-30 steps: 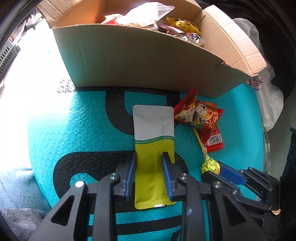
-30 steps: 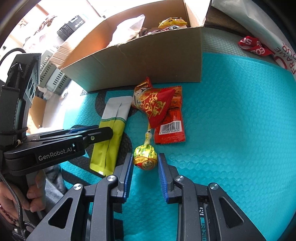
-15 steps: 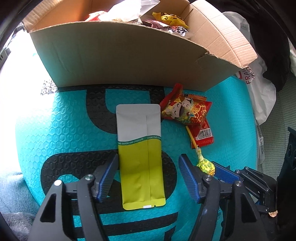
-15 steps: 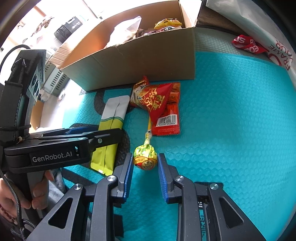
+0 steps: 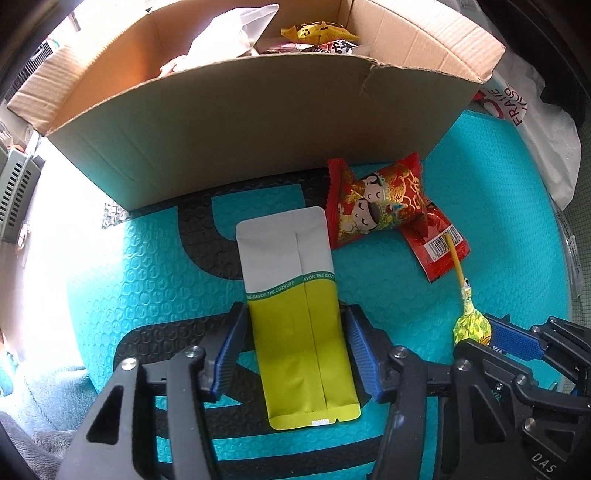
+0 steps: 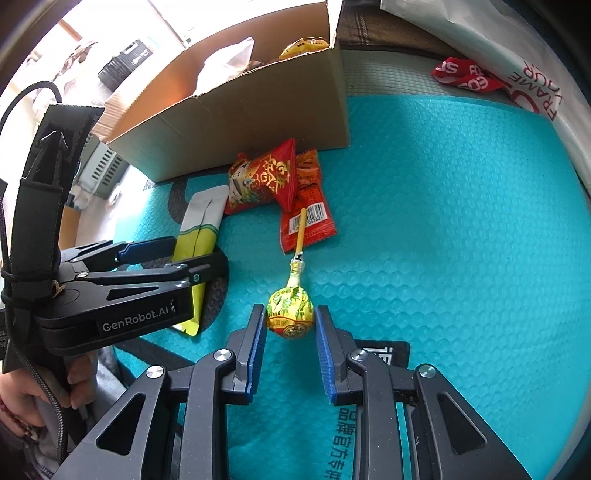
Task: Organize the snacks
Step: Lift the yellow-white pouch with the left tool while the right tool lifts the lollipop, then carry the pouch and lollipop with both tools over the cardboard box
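While pointing steeply down, bringing the left gripper [image 5: 293,314] in on the white and lime-green pouch [image 5: 291,280]: jaws just now closing, blue pads standing at the two long edges of the pouch, not visibly squeezing it. Not possible to tell if touching. Lying flat and unbent on the mat, this pouch, with the white end toward the cardboard box [image 5: 240,122].

Clamping the right gripper [image 6: 290,317] on the yellow-green wrapped head of the lollipop [image 6: 290,308], both pads pressing its sides, the head resting on the mat, the stick pointing away over a flat red packet [image 6: 308,218] with a barcode. Partly covering that packet, a puffy red packet [image 6: 264,181] with cartoon figures, just beside the box wall.

Serving as the surface, a teal embossed mat [image 6: 443,221] with black curved markings. Standing open on the far side, the box, holding a yellow snack bag [image 5: 317,31] and other wrappers. Lying past the mat edge, a white plastic bag [image 5: 535,122] with red print. Gripping the left tool handle, a hand [image 6: 22,402].

Compared with a second ago: then pinching the pouch narrow, half a second ago spread wide, now closing in again on the flat pouch. Staying on the lollipop as before, the right pads.
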{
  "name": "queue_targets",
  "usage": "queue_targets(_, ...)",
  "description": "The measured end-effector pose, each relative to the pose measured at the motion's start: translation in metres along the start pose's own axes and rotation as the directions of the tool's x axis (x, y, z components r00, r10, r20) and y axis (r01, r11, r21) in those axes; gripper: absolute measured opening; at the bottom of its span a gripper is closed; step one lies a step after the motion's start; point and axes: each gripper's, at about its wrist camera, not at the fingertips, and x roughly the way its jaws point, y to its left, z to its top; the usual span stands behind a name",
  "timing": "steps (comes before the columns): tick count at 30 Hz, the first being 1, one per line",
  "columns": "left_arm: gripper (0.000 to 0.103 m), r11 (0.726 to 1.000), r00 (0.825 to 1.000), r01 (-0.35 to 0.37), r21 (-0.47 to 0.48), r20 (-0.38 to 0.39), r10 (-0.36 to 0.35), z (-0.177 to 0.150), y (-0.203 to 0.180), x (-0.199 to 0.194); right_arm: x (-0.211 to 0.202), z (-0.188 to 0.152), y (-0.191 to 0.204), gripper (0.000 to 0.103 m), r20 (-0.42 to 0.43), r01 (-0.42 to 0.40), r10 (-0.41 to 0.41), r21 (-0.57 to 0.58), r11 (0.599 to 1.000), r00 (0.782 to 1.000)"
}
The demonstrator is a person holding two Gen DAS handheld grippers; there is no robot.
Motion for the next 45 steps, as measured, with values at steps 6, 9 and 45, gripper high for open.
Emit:
queue_targets(6, 0.043, 1.0, 1.0, 0.006, -0.015, 0.004, -0.006, -0.003, 0.004, -0.004, -0.003, -0.001, -0.002, 0.026, 0.006, -0.008, 0.008, 0.004, 1.0, 1.0)
queue_targets(9, 0.043, 1.0, 1.0, 0.016, -0.027, -0.001, -0.016, -0.008, 0.013, -0.009, -0.006, -0.001, -0.002, 0.026, 0.012, -0.012, 0.011, 0.003, 1.0, 1.0)
queue_targets(45, 0.043, 0.991, 0.944, 0.124, -0.054, 0.315, -0.101, 0.001, 0.045, -0.186, -0.097, 0.042, 0.068, 0.026, 0.173, -0.071, 0.099, -0.161, 0.984, 0.98)
